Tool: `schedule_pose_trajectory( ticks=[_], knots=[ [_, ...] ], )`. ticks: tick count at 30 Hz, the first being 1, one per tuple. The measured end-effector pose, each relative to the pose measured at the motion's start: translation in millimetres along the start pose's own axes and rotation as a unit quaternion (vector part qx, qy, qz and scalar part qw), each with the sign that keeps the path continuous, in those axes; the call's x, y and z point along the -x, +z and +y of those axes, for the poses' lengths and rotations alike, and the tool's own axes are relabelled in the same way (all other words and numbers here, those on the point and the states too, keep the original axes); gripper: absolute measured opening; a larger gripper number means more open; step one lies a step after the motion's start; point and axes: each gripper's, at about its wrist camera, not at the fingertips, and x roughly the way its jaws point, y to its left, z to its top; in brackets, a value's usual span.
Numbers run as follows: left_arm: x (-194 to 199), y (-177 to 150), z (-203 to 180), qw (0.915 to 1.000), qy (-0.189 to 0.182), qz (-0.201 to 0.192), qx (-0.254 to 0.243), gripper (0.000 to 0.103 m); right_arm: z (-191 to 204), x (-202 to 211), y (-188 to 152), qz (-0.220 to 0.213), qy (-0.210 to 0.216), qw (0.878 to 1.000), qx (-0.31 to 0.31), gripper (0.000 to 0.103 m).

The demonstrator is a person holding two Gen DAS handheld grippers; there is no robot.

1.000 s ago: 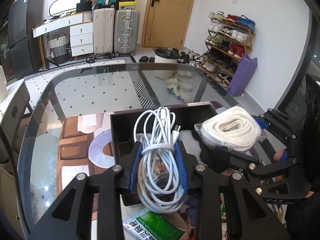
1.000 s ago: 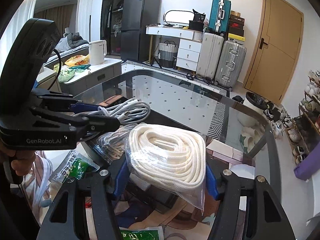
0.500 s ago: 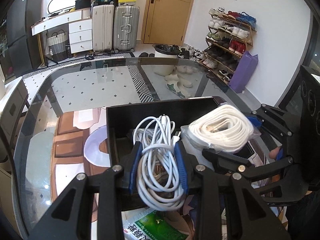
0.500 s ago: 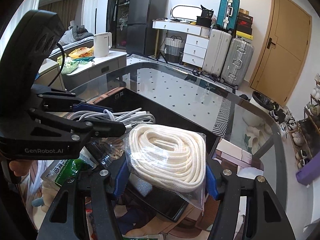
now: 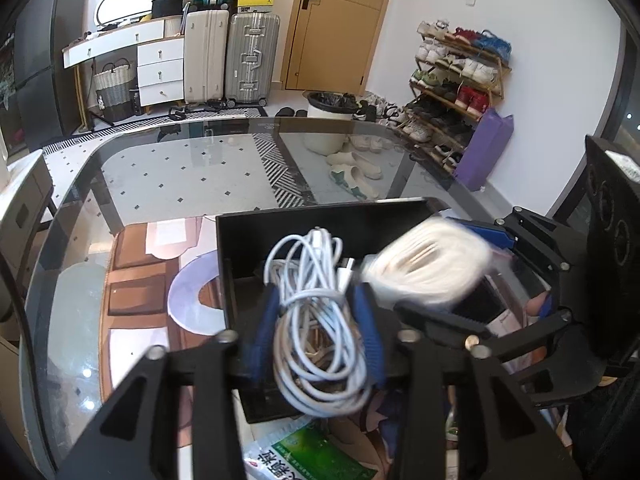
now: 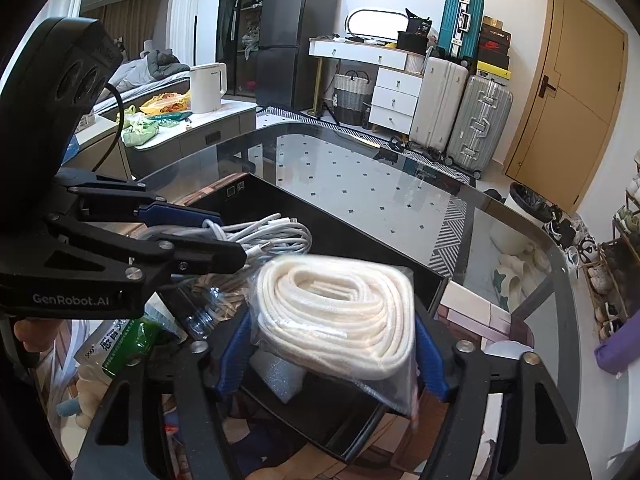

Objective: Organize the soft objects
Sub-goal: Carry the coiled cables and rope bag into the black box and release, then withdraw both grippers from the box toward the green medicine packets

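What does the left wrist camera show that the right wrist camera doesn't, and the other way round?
Only the left wrist view: a shoe rack along the wall and slippers seen through the glass.
Only the right wrist view: a white kettle and a black fridge.
Both: the black box, the white cable bundle between the opening left claw, the bagged white rope coil between the opening right claw, and the suitcases.

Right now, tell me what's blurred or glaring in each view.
Left wrist view: the bagged white rope is smeared by motion blur, while the white cable bundle stays sharp; fisheye bends the room edges. Right wrist view: mostly sharp, with reflections on the glass table.
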Motion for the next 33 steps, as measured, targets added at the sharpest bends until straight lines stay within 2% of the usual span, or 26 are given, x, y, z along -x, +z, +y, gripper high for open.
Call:
schedule_pose_trajectory(
  ticks=[2,5,7,11,12,14,23,33],
  knots=[
    [6,-1,0,0.9999,-0.011,-0.009,0.001,0.057,0,5,-1,-0.008,-0.011,1.0,-0.001,0.099],
    [19,-1,-2,0.9996,-0.014,-0.024,-0.007,0.065,0,11,-3,-0.01,-0.034,0.999,0.008,0.101],
    [27,-2,-3,0.9994,-0.011,-0.033,-0.01,0.089,-1,18,-7,-0.012,-0.041,0.999,0.007,0.101],
    [46,-6,-3,0.9986,-0.005,-0.051,-0.011,0.097,-5,36,-16,-0.015,-0.048,0.999,-0.005,0.102],
    [49,-8,-3,0.9985,-0.002,-0.053,-0.01,0.103,-5,41,-20,-0.015,-0.049,0.999,-0.008,0.102],
    [59,-13,-2,0.9978,0.008,-0.066,-0.008,0.103,-6,50,-26,-0.015,-0.049,0.999,-0.019,0.102],
    [77,-40,7,0.9964,0.046,-0.07,0.015,0.103,6,76,-54,-0.011,-0.036,0.998,-0.045,0.102],
    [69,-78,5,0.9967,0.072,-0.036,0.01,0.103,16,75,-93,0.031,-0.031,0.997,-0.069,0.102]
  ],
)
